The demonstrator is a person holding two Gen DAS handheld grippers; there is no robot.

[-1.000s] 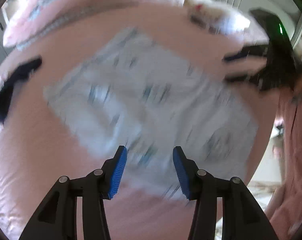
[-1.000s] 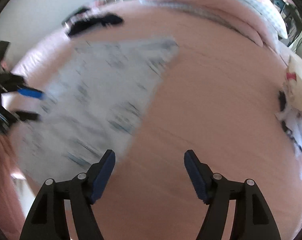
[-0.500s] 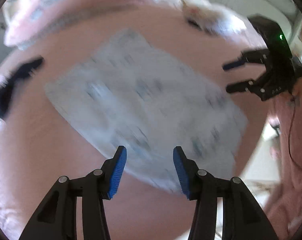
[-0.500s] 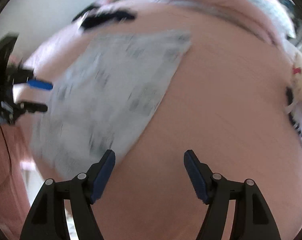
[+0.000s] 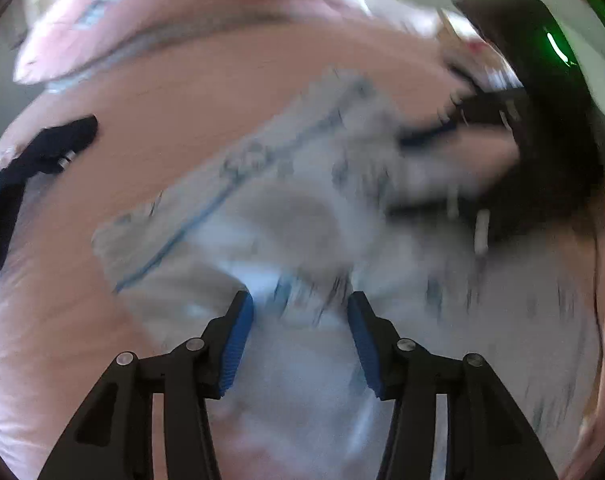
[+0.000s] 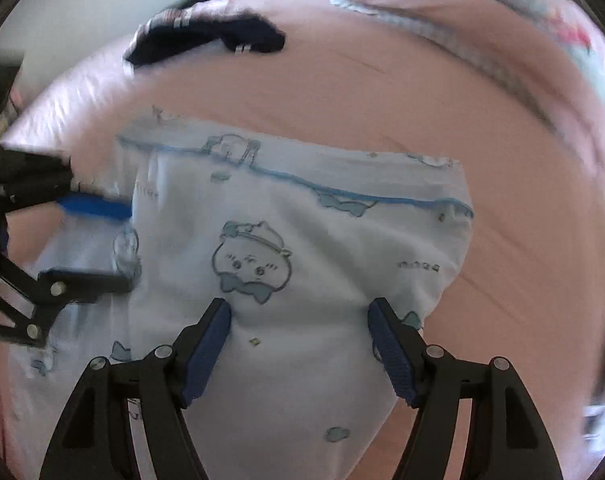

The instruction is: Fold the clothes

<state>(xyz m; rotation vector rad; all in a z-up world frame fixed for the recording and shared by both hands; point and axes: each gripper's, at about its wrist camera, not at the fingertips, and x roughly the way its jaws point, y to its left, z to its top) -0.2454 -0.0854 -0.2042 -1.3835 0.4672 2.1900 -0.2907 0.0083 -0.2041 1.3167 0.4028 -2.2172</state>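
A white garment with blue cartoon prints and a blue trim line lies on the pink bed sheet. My right gripper hangs open just over the garment's near part, and cloth shows between its fingers. At the left of the right wrist view, my left gripper is open at the garment's left edge. The left wrist view is blurred: the left gripper is open low over the garment, and the right gripper stands open at the upper right above the cloth.
A dark garment lies at the far side of the bed, also seen as a dark garment at the left. A pink patterned quilt is bunched along the back. The bed edge runs near the left gripper.
Both grippers have moved down and in toward the garment, which now fills much more of each view. The two grippers are closer to each other. Their jaws have stayed open.
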